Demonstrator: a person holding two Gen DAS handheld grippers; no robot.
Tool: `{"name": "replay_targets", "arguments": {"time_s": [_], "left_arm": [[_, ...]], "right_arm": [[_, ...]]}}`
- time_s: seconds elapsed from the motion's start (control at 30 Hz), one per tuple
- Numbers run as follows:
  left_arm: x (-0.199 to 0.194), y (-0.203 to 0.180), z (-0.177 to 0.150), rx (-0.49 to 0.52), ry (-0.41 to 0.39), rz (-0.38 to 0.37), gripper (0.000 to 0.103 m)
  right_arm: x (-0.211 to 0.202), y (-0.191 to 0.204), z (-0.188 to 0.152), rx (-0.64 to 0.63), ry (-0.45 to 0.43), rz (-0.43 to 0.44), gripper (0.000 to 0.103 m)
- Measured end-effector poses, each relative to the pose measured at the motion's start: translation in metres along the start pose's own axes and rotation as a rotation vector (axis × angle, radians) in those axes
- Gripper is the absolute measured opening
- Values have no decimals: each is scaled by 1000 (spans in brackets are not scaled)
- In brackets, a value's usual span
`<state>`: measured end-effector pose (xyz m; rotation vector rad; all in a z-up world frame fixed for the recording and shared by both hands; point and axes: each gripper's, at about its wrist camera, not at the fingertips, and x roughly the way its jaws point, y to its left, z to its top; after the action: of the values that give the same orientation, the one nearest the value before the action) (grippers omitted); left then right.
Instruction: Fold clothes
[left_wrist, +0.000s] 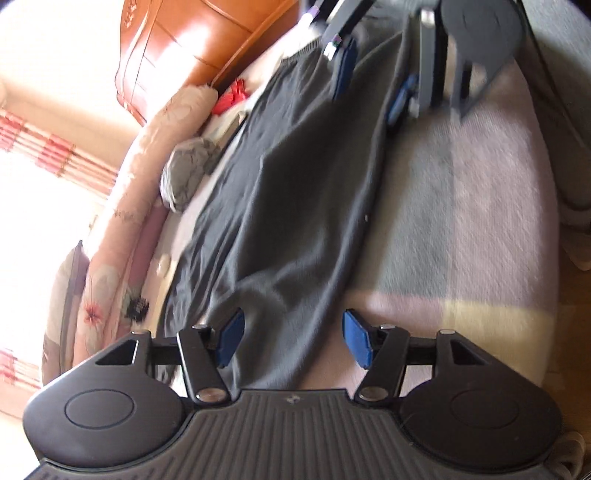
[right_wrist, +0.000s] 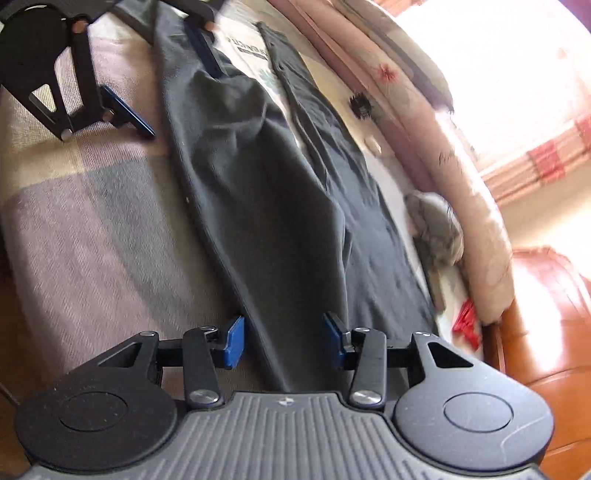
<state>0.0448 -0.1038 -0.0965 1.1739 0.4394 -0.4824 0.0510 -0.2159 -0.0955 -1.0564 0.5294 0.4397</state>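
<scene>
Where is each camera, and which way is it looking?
Left wrist: sits on the left gripper, looking along the long dark grey trousers to the right gripper at the far end.
Right wrist: sits on the right gripper, looking back along the trousers to the left gripper.
Shared: trousers, checked blanket, crumpled grey cloth; both grippers open.

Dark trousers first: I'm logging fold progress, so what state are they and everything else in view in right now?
Dark trousers: laid out long on the bed, one leg over the other, wrinkled.
Left gripper: open, jaws either side of the trouser end.
Right gripper: open, jaws either side of the other end.
Grey cloth: crumpled beside the trousers.
Checked blanket: spread flat.
</scene>
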Motion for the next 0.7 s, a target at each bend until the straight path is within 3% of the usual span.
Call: {"name": "replay_targets", "arguments": {"time_s": [0.1,0.23,0.4,0.43,0.47,0.7], "left_arm": [[8,0,7,7,-33,3,60],[13,-3,10,24,-52,9,60],[18,0,14,-4,-56,2,61],[19,2,14,-15,-57,-3,61],[18,3,13,-19,-59,-9,61],[9,-5,-1,76,-66,23,62]], "right_arm": [[6,9,12,-29,-34,-10,46],[12,15,19,-36,-58,-3,18],[19,22,29,-44,-89,6,17],[19,22,30,-34,-94,15,10],[17,17,30,-3,-96,35,4],[-4,-14,24,220,-134,153,3]]}}
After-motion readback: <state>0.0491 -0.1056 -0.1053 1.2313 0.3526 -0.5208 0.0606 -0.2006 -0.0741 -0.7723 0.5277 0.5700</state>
